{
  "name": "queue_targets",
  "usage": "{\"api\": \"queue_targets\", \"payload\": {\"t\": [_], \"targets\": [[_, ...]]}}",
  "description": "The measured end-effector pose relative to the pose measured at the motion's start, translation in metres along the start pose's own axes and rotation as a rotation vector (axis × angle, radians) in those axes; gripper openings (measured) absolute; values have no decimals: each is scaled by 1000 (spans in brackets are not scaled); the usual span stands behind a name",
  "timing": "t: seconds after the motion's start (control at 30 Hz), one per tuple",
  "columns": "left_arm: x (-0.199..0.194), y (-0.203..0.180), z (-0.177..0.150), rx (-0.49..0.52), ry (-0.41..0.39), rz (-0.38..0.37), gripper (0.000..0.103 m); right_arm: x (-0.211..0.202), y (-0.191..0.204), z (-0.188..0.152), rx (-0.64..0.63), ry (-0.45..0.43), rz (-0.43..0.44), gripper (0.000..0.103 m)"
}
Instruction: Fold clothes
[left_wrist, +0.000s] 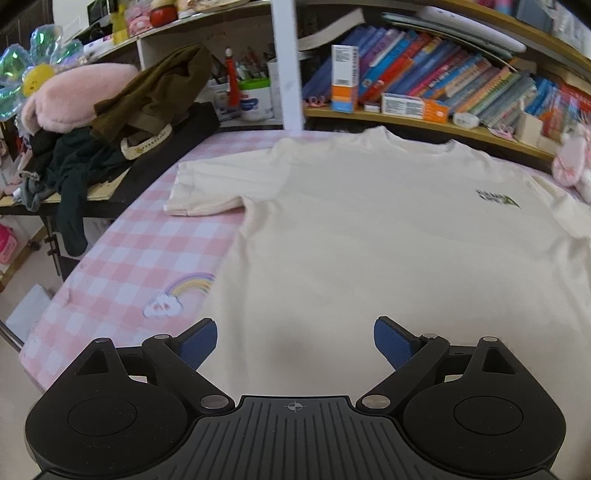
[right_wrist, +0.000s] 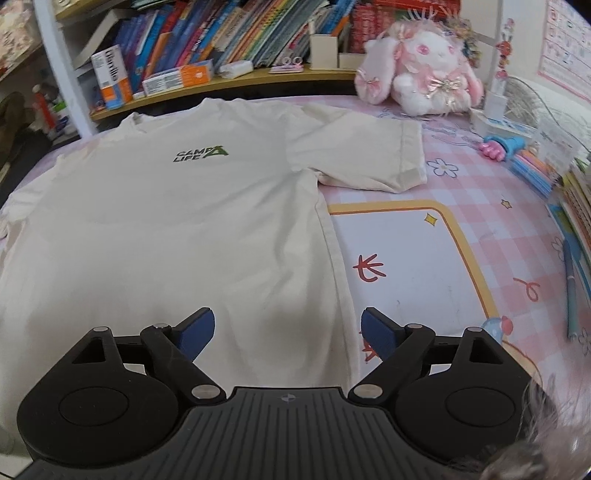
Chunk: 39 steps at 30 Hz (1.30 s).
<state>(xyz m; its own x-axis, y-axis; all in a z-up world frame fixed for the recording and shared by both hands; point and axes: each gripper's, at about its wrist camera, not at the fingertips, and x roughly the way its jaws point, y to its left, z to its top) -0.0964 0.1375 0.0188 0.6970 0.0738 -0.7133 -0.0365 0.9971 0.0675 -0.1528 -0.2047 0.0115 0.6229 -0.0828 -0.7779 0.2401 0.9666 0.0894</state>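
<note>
Hovering over the hem, my left claw gapes wide with nothing in it, and my right claw does likewise above the shirt's side seam. Beyond them the cream T-shirt lies flat, face up, on the pink checked bench, collar toward the far edge under the bookshelf. A plush rabbit sits at the far right corner, seemingly clear of the sleeve.

Left gripper, fingers spread, hovers over a cream T-shirt lying flat on pink checked cloth.
</note>
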Motion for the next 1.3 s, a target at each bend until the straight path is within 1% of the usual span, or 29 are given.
{"api": "queue_targets", "payload": {"t": [0.1,0.17,0.27,0.33,0.47,0.53,0.6,0.63,0.67,0.7,0.8,0.87,1.07,1.13,1.17,1.2,1.27,1.3], "targets": [[14,17,14,-18,1,-12,94,-1,11,2,15,-15,-42,91],[24,28,22,-25,6,-22,94,-2,19,2,22,-31,-73,99],[38,46,33,-53,20,-43,94,2,33,2,17,-32,-108,100],[48,63,41,-105,32,-65,94,4,42,3,13,-32,-131,102],[67,98,57,-248,43,-99,91,8,60,3,6,-33,-178,103],[78,114,65,-307,47,-106,84,10,67,3,15,-31,-190,103],[91,130,72,-362,53,-113,71,12,72,3,28,-29,-195,103],[97,137,76,-390,57,-117,66,12,75,4,33,-28,-199,103],[105,143,79,-421,68,-124,57,12,78,4,31,-28,-206,103],[112,150,82,-454,79,-131,49,13,81,4,29,-28,-212,103],[135,171,86,-598,109,-145,48,13,88,5,20,-25,-235,103],[144,183,89,-673,98,-152,47,12,93,5,14,-23,-250,103],[165,196,103,-774,74,-164,46,9,92,1,35,5,-302,103],[169,198,103,-820,65,-134,27,10,91,0,44,19,-315,103],[171,199,101,-851,64,-108,8,10,91,-1,48,25,-319,103],[173,202,98,-889,60,-98,6,10,91,-1,51,31,-323,103],[174,205,94,-961,51,-104,5,11,90,-3,51,41,-323,103],[173,205,96,-977,52,-99,5,12,90,-3,50,46,-323,103]]}}
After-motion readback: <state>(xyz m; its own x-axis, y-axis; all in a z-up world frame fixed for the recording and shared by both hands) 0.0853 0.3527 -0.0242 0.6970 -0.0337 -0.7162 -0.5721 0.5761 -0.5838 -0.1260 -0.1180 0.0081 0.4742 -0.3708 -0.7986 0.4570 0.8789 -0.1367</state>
